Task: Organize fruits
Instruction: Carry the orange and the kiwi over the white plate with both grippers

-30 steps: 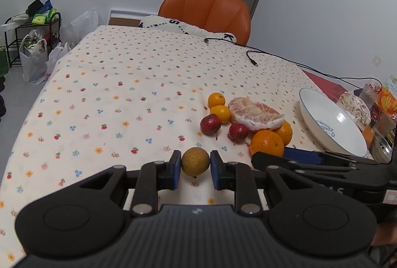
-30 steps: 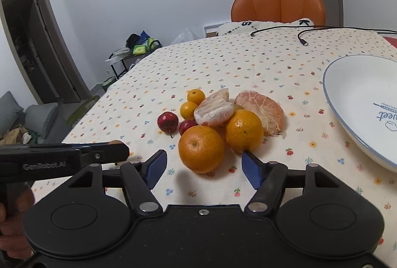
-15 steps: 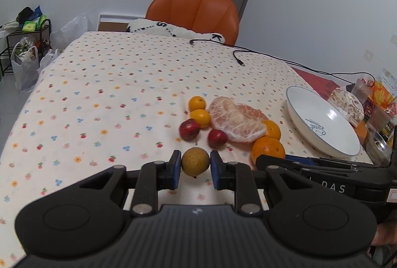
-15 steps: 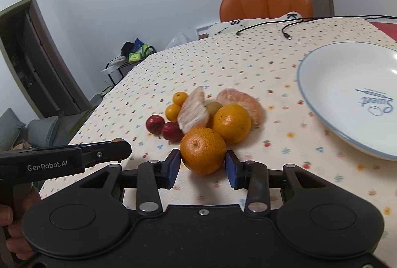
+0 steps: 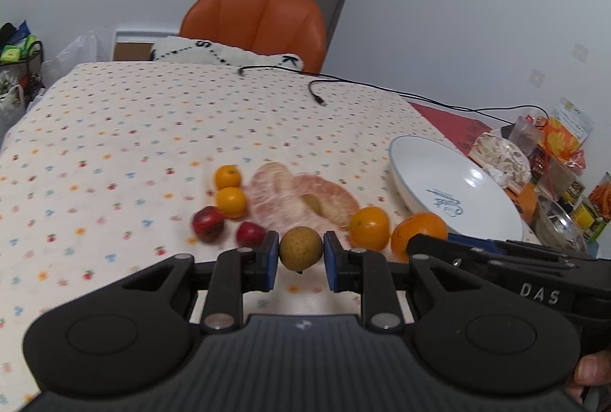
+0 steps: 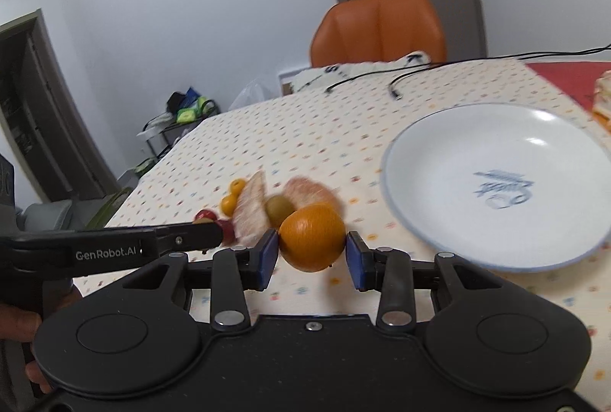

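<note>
A round brownish-yellow fruit point(image 5: 300, 248) is pinched by the left tool point(image 5: 299, 261); a large round orange point(image 6: 312, 237) is clamped by the right tool point(image 6: 311, 260).

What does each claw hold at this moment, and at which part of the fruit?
The left claw holds a small yellow-brown round fruit by its two sides. The right claw holds a large orange, also pinched at its two sides.

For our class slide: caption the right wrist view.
Right gripper clamps an orange beside the empty white plate.
</note>
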Available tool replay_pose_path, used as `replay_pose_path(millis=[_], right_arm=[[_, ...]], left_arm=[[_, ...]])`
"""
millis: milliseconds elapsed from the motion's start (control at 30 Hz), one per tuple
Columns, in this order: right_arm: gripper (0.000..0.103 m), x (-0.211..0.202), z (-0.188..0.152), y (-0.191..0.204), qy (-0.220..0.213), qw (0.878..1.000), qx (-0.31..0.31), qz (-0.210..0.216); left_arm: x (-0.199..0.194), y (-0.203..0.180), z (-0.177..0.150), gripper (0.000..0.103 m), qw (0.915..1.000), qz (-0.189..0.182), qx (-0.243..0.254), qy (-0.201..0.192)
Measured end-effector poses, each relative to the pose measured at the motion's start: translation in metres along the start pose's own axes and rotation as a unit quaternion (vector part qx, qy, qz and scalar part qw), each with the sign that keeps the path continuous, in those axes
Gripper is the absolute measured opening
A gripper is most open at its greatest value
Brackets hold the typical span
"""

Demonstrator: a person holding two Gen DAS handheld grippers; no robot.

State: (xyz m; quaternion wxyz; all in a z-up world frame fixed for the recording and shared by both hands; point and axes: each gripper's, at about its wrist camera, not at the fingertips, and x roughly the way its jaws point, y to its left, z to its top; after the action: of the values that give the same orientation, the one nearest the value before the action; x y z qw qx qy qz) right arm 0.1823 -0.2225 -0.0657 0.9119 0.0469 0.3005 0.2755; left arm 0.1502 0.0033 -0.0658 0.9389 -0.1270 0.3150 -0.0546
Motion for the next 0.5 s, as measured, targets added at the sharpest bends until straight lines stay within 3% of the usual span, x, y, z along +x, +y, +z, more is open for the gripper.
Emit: replay_pose_path(millis=[167, 233, 500], right_arm=[[0.034, -0.015, 0.003, -0.015, -0.009, 0.999, 0.010, -0.029], [0.019, -0.021, 0.005, -0.022, -0.014, 0.999, 0.013, -0.037], [0.018, -0.029, 0.001, -0.046, -0.017, 0.998, 0.031, -0.057]], left_arm=[[0.011, -0.016, 0.001, 0.023, 0.9998, -0.021, 0.004, 0.000], [0.016, -0.023, 0.002, 0.023, 0.9995, -0.030, 0.007, 0.001], [0.026, -0.048, 0.004, 0.023, 0.9984, -0.052, 0.023, 0.003]])
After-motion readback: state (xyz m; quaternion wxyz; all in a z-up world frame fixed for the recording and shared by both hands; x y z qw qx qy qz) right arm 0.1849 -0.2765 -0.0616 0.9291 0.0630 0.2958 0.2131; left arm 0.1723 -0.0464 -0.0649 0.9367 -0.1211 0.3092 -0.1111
